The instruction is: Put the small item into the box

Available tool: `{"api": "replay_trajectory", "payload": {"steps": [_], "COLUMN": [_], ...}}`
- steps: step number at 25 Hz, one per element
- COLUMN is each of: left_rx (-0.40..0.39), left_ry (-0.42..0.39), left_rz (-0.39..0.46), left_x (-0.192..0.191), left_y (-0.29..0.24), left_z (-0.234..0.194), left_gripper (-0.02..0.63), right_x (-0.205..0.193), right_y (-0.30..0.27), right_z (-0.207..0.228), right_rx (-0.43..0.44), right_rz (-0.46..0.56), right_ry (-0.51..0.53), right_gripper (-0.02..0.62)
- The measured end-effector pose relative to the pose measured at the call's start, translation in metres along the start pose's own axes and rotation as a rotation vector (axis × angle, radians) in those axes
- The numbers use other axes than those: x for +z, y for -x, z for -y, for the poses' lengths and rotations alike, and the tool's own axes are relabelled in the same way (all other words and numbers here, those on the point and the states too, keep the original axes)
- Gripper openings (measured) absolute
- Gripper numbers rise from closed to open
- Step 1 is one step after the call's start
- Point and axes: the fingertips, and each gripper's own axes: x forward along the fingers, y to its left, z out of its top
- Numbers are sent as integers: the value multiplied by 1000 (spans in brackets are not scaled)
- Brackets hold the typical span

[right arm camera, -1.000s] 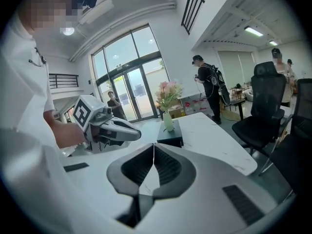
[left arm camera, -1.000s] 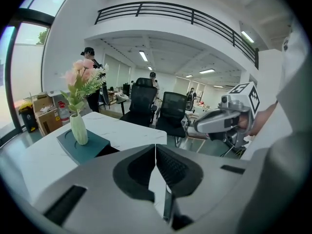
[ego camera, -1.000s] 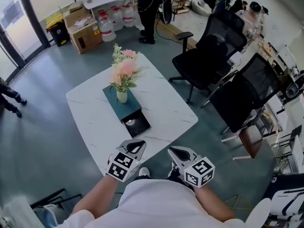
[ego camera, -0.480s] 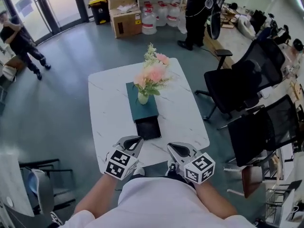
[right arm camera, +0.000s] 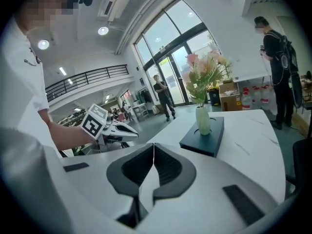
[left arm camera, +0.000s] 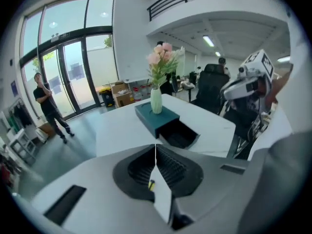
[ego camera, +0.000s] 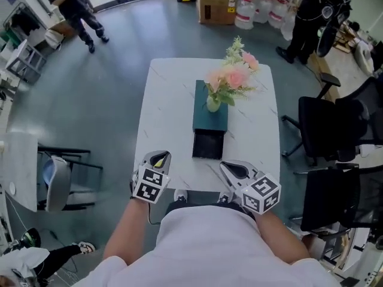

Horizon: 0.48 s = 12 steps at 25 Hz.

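Compared with a second ago, the white table no longer lies slanted in the upper left of the head view. It now stands straight in the middle of the frame, and the teal box points its open black drawer toward the person. Both grippers, which were before at the lower edge over the floor, are now at the near edge of the table. The left gripper is lower left of the drawer and the right gripper is just lower right of it. In the left gripper view the jaws are pressed together, and a small yellow thing, which I take for the small item, is pinched in the seam between them. The right gripper's jaws are also together, with nothing in them. The vase with flowers stands on the box behind the drawer, out of the way. I judge that the approach is nearly finished. What remains is to bring the left gripper over the drawer, which looks dark and empty, and let go there.
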Motion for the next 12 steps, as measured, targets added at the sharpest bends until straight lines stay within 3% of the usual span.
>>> {"api": "replay_trajectory", "payload": {"steps": [3, 7, 12], "left_rx": [79, 66, -32], "left_ry": [-101, -284, -262], "left_rz": [-114, -243, -338], "left_x": [-43, -92, -129], "left_y": [2, -4, -30], "left_z": [-15, -16, -21], "left_gripper": [17, 17, 18], "right_x": [-3, -2, -7], "right_y": [-11, -23, -30], "right_z": [-4, -15, -23], "right_rx": [49, 78, 64], "right_rz": [-43, -73, -73], "right_ry": [12, 59, 51], "right_gripper": [17, 17, 17]}}
